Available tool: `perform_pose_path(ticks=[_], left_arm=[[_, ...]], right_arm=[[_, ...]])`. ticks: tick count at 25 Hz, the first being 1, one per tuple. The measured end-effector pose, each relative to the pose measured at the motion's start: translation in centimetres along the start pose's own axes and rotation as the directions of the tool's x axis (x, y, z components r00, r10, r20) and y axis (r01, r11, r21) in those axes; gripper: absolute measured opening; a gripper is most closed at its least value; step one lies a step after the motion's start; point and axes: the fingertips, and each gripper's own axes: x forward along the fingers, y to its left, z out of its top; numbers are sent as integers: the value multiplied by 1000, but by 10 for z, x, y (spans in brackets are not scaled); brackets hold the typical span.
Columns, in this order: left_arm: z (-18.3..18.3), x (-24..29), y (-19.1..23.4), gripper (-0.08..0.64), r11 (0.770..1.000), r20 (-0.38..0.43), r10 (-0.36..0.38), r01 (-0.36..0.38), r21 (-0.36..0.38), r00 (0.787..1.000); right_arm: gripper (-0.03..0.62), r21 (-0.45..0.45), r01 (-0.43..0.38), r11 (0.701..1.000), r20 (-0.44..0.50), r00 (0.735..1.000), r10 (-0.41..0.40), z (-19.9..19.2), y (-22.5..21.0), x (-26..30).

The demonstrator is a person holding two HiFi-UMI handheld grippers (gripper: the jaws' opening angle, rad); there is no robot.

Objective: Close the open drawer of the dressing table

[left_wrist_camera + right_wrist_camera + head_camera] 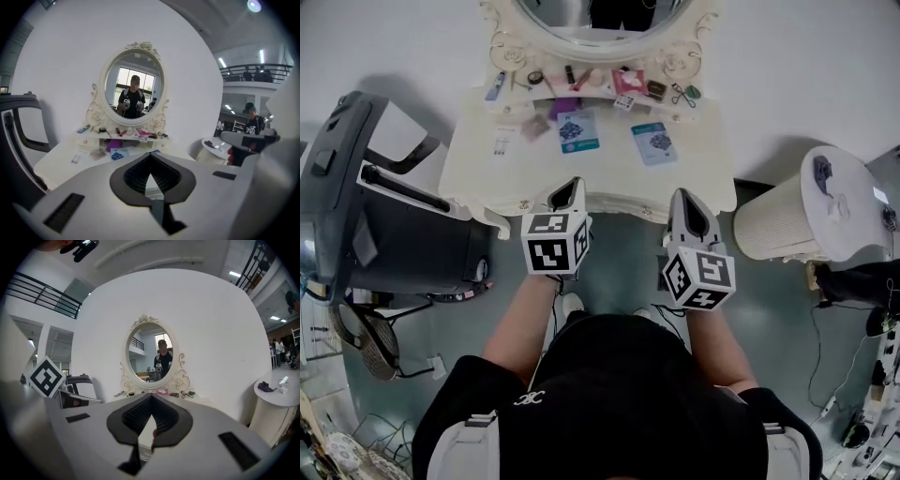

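Observation:
The white dressing table (pixel 487 159) stands against the wall under its oval mirror (pixel 600 19). Its drawer front (pixel 623 206) looks flush with the table's edge in the head view, with nothing sticking out. My left gripper (pixel 571 185) is raised in front of the table's front edge, left of centre, with its jaws shut and empty (pixel 150 153). My right gripper (pixel 682 194) hangs beside it, right of centre, and its tips also meet with nothing between them (pixel 151 395). Both gripper views look over the tabletop at the mirror (pixel 133 91) (pixel 152 355). Neither gripper touches the table.
A black office chair (pixel 356 206) stands close on the left. A white ribbed round bin (pixel 806 211) stands on the right. Two blue cards (pixel 577 131) and small cosmetics (pixel 581 80) lie on the table. Cables run over the floor at both sides.

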Motion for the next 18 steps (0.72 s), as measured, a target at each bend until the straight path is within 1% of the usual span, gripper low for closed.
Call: perform_pose_path(ticks=[3, 6, 8, 12, 18], left_arm=[[17, -1, -39, 8, 996, 16, -80, 79, 40, 997], [27, -2, -68, 8, 989, 29, -114, 111, 94, 993], [28, -2, -82, 8, 985, 31, -135, 130, 110, 990], [24, -2, -100, 8, 979, 20, -159, 156, 131, 987], [19, -5, -115, 8, 975, 8, -173, 170, 143, 985]], right_arm=[[9, 4, -3, 1000, 14, 1000, 3, 7, -4, -4], [9, 9, -4, 1000, 29, 1000, 4, 12, -8, -9], [9, 10, 1, 1000, 38, 999, -2, 13, -12, -14], [9, 7, 10, 1000, 47, 999, -11, 11, -17, -22], [9, 10, 13, 1000, 49, 999, -14, 9, -23, -34]])
